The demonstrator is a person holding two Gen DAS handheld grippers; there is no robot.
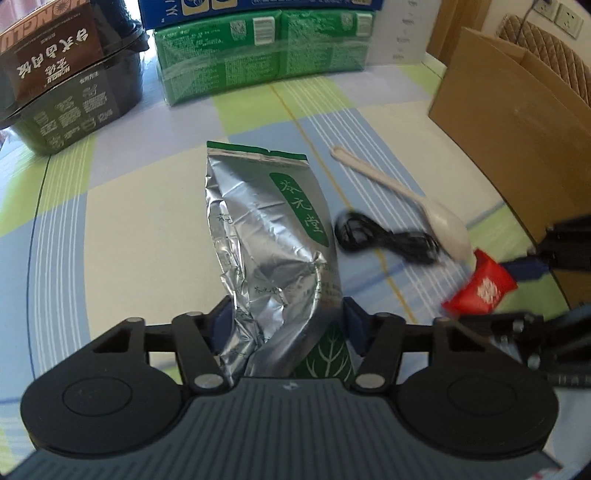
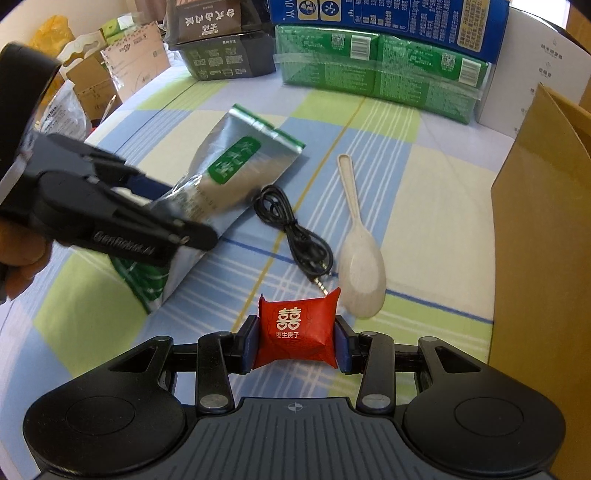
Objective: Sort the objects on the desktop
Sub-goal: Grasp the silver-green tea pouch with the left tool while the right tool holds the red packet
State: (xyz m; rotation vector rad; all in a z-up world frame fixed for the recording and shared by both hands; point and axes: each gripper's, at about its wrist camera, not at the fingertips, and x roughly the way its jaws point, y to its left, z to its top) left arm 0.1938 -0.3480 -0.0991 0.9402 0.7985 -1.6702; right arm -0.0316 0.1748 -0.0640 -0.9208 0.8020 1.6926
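My left gripper (image 1: 286, 325) is shut on the lower end of a silver foil tea bag (image 1: 266, 229) with a green label; the bag stretches away from me over the checked tablecloth. It also shows in the right wrist view (image 2: 221, 173), held by the left gripper (image 2: 162, 218). My right gripper (image 2: 295, 343) is shut on a small red candy packet (image 2: 295, 332), just above the cloth; the packet shows in the left wrist view (image 1: 480, 284). A beige plastic spoon (image 2: 360, 254) and a coiled black audio cable (image 2: 291, 232) lie on the cloth between the two.
A brown cardboard box (image 2: 546, 236) stands at the right. At the back are green packs (image 2: 380, 66) under a blue box (image 2: 388, 22), and a dark food box (image 2: 225, 48). Cartons and bags (image 2: 92, 74) sit beyond the table's left edge.
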